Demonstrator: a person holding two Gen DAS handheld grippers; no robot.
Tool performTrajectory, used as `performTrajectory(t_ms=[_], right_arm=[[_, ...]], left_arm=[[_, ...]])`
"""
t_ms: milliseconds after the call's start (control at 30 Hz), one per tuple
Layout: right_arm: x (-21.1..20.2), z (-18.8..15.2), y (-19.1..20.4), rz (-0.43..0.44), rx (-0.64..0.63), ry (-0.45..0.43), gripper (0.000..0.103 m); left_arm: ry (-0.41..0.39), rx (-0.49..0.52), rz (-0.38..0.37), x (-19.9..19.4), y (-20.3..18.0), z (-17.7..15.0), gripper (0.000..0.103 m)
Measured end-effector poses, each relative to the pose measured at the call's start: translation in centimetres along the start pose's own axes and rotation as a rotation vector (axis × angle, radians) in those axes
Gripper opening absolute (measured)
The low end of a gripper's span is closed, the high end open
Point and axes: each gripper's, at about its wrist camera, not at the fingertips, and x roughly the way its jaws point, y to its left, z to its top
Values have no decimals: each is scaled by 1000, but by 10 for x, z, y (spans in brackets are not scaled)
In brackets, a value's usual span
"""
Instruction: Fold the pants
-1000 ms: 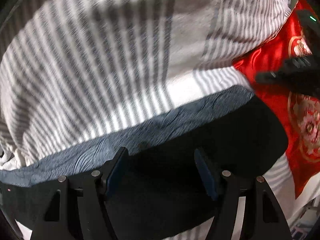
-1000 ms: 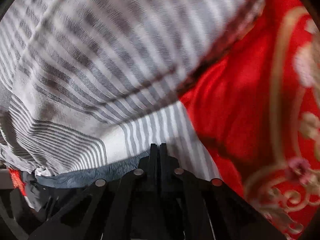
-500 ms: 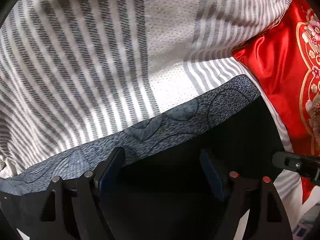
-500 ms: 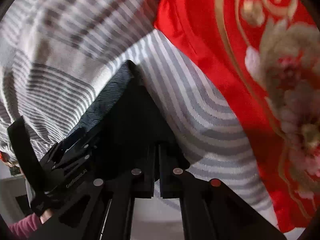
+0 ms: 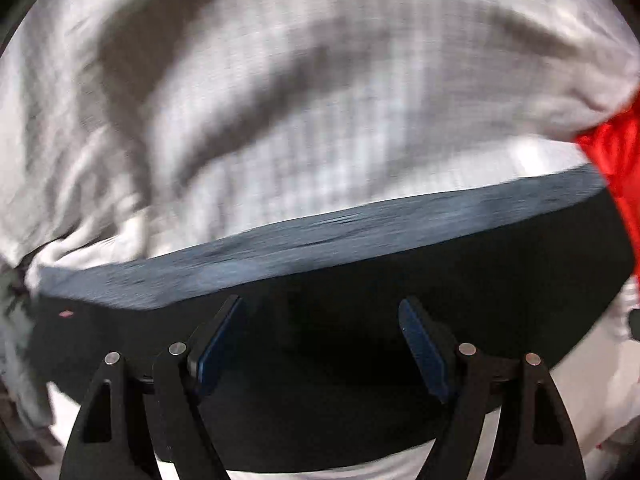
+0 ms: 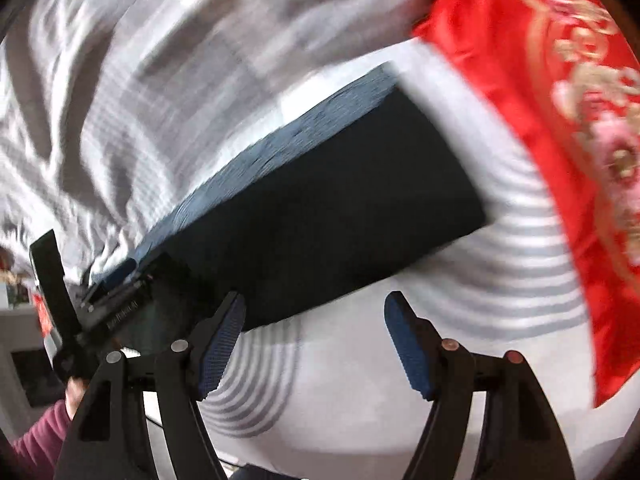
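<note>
The folded dark pants (image 5: 360, 280) lie flat on the striped bed sheet (image 5: 280, 100), with a blue-grey patterned band (image 5: 320, 232) along the far edge. My left gripper (image 5: 320, 332) is open and empty just above the near part of the pants. In the right wrist view the pants (image 6: 340, 208) form a dark rectangle. My right gripper (image 6: 314, 332) is open and empty, beside the near edge of the pants over the sheet. The left gripper body (image 6: 112, 312) shows at the left end of the pants.
A red embroidered cushion (image 6: 560, 120) lies on the right of the pants; its corner shows in the left wrist view (image 5: 616, 160). The grey and white sheet (image 6: 160, 60) is rumpled beyond the pants. The person's hand and maroon sleeve (image 6: 40, 440) are at lower left.
My right gripper was shut and has opened, and has drawn back from the pants. The left gripper stayed open and pulled back a little. Both views are blurred by motion.
</note>
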Motion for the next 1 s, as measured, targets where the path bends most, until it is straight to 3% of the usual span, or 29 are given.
performTrajectory(t_ms=[167,333,433,567,800,833,867,900,967,1000], right_arm=[[37,-4,63,37,-93,40,76],[70,7,136,15,-291,48,76],[91,21,177,-33,-439,41,76],[112,37,216,-93,-624,28,76],[162,39,251,-166,-853,125,76],[170,39,252,-183,-865,149,72],[178,38,251,-206,-872,171,65],[180,38,250,-221,-872,177,41],[178,41,249,-224,-856,172,22],[175,44,248,-220,-836,172,9]], left_arm=[[8,-58,100,9,103,-18,80],[3,-22,71,24,160,-10,80],[-18,68,53,42,175,11,80],[0,129,-31,64,183,26,80],[40,207,-83,93,183,8,80],[43,202,-93,96,184,7,77],[46,194,-109,101,187,7,64],[52,188,-122,106,191,5,54],[55,180,-145,116,196,7,23],[52,175,-153,116,197,8,18]])
